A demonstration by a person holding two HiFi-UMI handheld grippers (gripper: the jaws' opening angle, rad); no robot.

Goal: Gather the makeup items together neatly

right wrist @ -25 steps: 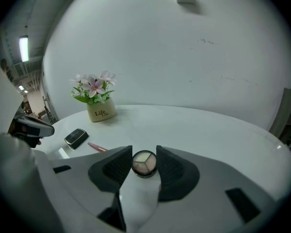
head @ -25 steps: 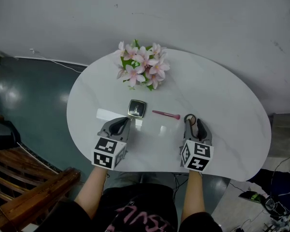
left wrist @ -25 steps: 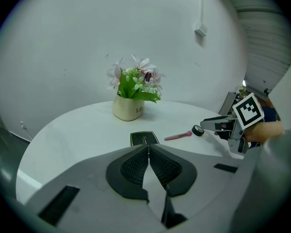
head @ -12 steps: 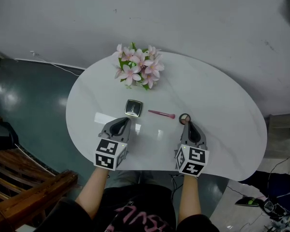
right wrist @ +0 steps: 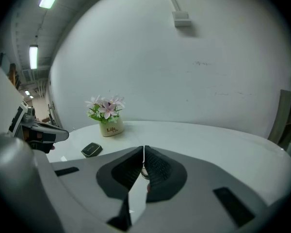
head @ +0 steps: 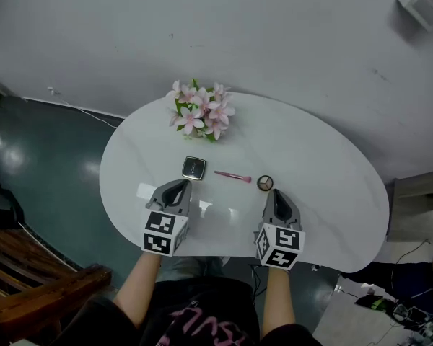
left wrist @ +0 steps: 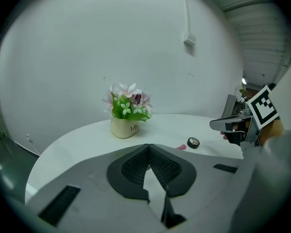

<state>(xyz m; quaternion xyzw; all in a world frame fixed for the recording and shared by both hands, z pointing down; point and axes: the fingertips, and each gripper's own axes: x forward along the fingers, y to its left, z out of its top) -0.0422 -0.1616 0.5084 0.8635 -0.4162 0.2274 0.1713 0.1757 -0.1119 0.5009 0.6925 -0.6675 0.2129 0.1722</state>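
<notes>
Left hand-held gripper (left wrist: 148, 147): jaws together, nothing held, over near edge of worktop (head: 325, 171).
Right hand-held gripper (right wrist: 143, 150): jaws together, empty.
Makeup: round pot (head: 265, 183) just beyond right tips; brush (head: 233, 176) laid between pot and compact (head: 193, 168).
Flowers (head: 200, 110): behind.

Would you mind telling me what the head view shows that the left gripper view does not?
Only the head view shows the square compact, the person's forearms and the floor. Only the left gripper view shows the cream pot under the flowers, and how the left gripper has its jaws shut on nothing. Both show the pink flowers, the round compact, the pink brush, the right gripper and the white table.
</notes>
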